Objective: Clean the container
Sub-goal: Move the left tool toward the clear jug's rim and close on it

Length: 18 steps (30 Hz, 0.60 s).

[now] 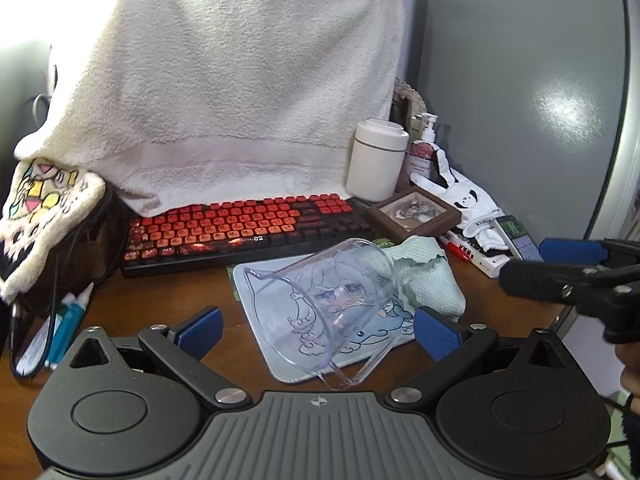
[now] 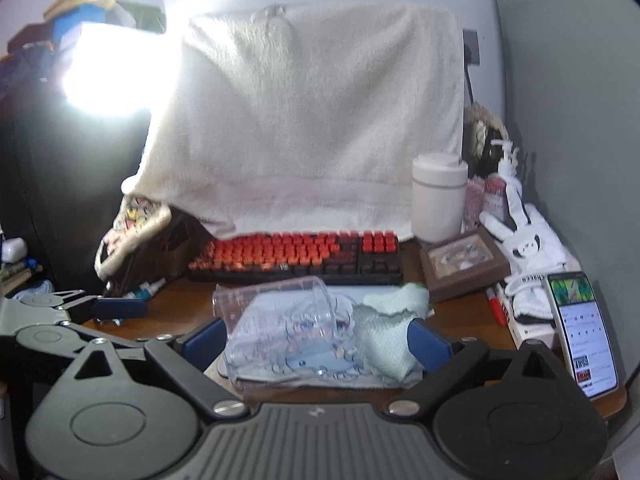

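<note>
A clear plastic measuring cup point(image 1: 328, 304) lies on its side on a printed mouse pad point(image 1: 280, 344), its open mouth toward the front left. A pale green cloth point(image 1: 428, 276) lies crumpled just to its right. My left gripper point(image 1: 318, 330) is open, with its blue pads either side of the cup and apart from it. In the right wrist view the cup point(image 2: 280, 320) and the cloth point(image 2: 384, 332) both lie between the spread blue pads of my right gripper point(image 2: 316, 340), which is open and holds nothing. The right gripper point(image 1: 576, 272) also shows at the right edge of the left wrist view.
A black keyboard with red keys point(image 1: 240, 228) sits behind the pad, under a white towel point(image 1: 240, 92) draped over a monitor. A white canister point(image 1: 376, 160), pump bottle point(image 1: 424, 148), wooden frame point(image 1: 414, 214), white glove point(image 1: 468, 200) and lit phone point(image 2: 584, 328) crowd the right side. Tubes point(image 1: 68, 320) lie left.
</note>
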### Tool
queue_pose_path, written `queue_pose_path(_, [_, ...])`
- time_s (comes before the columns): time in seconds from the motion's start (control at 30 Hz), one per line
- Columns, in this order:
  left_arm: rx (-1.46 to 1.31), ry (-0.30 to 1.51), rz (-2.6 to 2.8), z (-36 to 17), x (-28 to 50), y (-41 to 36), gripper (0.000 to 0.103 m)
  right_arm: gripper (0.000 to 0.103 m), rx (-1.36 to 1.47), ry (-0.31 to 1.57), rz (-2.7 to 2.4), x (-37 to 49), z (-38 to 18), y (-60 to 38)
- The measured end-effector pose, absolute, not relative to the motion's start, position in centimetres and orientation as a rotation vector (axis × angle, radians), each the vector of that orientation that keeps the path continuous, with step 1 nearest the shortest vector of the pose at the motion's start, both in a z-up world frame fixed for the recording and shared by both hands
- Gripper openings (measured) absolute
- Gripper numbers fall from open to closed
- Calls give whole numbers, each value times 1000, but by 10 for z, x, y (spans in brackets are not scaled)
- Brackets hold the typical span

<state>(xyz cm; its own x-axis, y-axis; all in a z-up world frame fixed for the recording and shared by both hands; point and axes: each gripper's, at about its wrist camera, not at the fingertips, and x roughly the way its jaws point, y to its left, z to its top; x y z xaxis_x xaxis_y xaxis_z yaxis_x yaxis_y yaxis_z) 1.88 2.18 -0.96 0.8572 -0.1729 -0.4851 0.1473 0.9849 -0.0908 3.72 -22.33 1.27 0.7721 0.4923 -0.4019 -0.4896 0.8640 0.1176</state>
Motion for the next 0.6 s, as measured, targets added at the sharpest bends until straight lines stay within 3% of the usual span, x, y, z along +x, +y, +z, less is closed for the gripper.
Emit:
queue_pose_path(0.23, [-82, 532, -325, -19, 35, 46, 102, 98, 17, 408, 549, 46, 12, -231])
queue_pose_path(0.37, [-169, 523, -462, -25, 45, 65, 103, 98, 189, 420, 632, 58, 4, -247])
queue_pose_path(0.6, [-66, 553, -498, -36, 60, 55, 103, 103, 240, 437, 660, 72, -7, -253])
